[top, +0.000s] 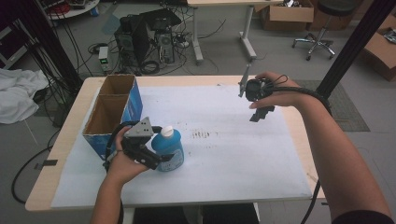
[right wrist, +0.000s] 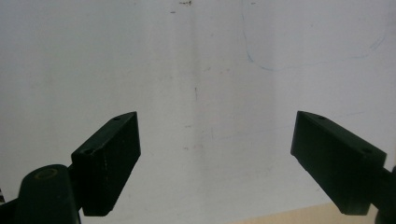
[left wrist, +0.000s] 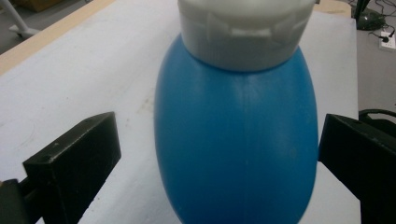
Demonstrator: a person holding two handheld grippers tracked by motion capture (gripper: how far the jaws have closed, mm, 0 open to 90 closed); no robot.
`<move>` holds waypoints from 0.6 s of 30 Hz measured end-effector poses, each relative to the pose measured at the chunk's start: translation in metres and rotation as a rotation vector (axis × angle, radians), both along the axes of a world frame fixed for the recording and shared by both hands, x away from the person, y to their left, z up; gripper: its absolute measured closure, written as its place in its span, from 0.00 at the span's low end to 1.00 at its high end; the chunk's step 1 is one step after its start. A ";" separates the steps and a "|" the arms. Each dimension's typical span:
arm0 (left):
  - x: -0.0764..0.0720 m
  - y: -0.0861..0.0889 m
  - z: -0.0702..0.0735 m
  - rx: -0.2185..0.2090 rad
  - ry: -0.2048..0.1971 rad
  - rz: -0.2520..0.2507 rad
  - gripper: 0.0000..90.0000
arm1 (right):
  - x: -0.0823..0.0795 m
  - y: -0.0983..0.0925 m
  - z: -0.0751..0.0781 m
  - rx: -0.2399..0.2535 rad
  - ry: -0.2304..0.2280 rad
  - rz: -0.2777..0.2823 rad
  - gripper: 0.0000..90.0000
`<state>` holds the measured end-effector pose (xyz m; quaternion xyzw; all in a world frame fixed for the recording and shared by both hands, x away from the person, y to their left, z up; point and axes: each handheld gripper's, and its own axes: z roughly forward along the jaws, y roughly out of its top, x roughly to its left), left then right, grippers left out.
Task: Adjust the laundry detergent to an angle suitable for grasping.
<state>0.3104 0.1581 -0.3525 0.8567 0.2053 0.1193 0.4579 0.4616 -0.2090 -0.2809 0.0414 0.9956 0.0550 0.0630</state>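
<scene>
A blue bottle (top: 169, 148) with a white cap (top: 167, 131) stands upright on the white sheet (top: 224, 154) at the front left. My left gripper (top: 159, 161) is open with its jaws on either side of the bottle's body. In the left gripper view the bottle (left wrist: 236, 140) stands between the jaws of the left gripper (left wrist: 219, 154); a gap shows at the left jaw, and the right jaw is close to its side. My right gripper (top: 260, 112) hangs open above the back right of the sheet. In its own view the right gripper (right wrist: 215, 154) has nothing between its jaws.
An open cardboard box (top: 112, 109) with blue sides and two compartments stands at the left, just behind the left hand. Faint marks (top: 203, 134) show mid-sheet. Beyond the table are computer cases (top: 144, 39), cables, a stool (top: 322, 28) and a black post (top: 355, 42).
</scene>
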 end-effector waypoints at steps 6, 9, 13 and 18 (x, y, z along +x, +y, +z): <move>0.002 -0.004 -0.001 -0.007 -0.012 0.008 0.00 | 0.000 -0.002 0.002 -0.004 0.000 -0.001 0.18; 0.002 -0.006 -0.002 -0.002 -0.013 0.008 0.00 | 0.000 -0.002 0.002 -0.006 0.000 -0.003 0.18; 0.002 -0.008 -0.003 0.000 -0.016 0.007 0.03 | 0.000 -0.001 0.001 -0.007 0.001 -0.003 0.18; 0.002 -0.009 -0.002 0.003 -0.023 0.004 0.07 | 0.001 0.000 0.000 -0.004 0.002 -0.002 0.18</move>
